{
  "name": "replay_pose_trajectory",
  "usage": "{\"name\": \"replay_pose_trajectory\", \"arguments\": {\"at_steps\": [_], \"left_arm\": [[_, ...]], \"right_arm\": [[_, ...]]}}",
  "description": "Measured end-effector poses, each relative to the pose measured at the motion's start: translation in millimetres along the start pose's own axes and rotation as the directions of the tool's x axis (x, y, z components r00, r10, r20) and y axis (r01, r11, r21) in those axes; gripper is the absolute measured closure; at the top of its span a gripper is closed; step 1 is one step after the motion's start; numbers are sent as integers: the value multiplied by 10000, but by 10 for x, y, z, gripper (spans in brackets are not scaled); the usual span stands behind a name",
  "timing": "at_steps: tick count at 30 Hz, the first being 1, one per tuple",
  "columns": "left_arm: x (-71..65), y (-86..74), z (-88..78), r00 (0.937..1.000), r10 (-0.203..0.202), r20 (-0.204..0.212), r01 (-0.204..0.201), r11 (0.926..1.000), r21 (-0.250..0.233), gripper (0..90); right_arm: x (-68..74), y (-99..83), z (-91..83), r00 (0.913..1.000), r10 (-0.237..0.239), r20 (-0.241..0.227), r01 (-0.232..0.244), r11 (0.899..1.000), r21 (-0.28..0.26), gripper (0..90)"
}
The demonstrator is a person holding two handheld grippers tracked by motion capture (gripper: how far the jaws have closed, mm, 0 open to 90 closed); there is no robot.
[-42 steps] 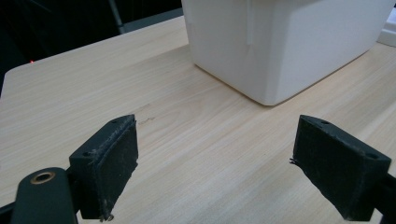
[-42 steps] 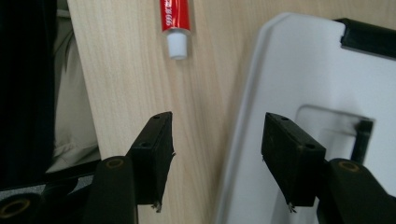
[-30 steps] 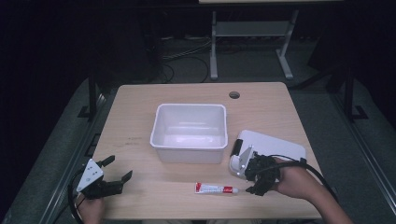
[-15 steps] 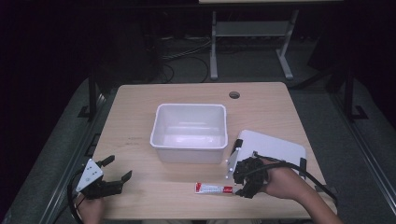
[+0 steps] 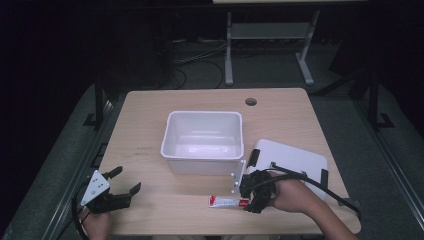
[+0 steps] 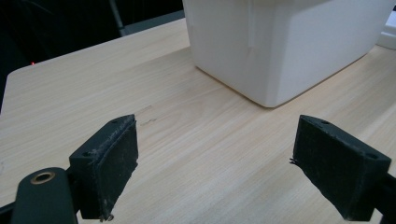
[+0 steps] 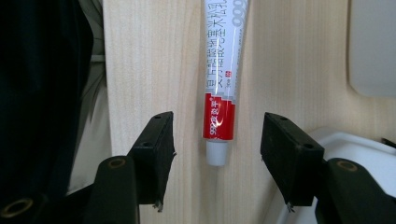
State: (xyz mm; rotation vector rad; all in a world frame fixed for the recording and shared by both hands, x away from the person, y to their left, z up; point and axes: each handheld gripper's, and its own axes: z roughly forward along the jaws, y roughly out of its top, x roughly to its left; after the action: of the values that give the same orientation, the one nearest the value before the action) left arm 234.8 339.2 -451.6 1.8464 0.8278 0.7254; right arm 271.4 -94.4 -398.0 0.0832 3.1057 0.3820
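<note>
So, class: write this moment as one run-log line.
right gripper: open, straddling toothpaste tube cap end, no contact | left gripper: open, idle | white bin: empty

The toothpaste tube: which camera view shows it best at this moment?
The right gripper view. There the toothpaste tube lies flat on the table, its print and white cap sharp, between the open jaws of the right gripper. In the high view it is a small red and white strip at the near edge.
</note>
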Motion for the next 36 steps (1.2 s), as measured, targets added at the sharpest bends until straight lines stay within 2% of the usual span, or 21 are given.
{"name": "replay_pose_trajectory", "arguments": {"at_steps": [6,20,25,28,36], "left_arm": [[-6,2,5,10000,13,-2,-13,10000,17,136],[1,1,3,10000,2,10,-2,10000,-3,135],[5,2,-3,10000,36,2,-36,10000,-17,135],[9,1,-10,10000,-9,-10,9,10000,-64,136],[8,4,-7,10000,27,-1,-27,10000,-51,135]], "right_arm": [[-13,50,96,9998,9,-202,-8,10000,49,456],[-51,110,232,9999,87,-144,-80,9988,487,520],[-53,202,271,9997,-189,-123,197,9975,677,550],[-64,218,306,9997,-80,-236,98,9969,782,561],[-58,225,380,9994,-242,-229,264,9945,1018,611]]}}
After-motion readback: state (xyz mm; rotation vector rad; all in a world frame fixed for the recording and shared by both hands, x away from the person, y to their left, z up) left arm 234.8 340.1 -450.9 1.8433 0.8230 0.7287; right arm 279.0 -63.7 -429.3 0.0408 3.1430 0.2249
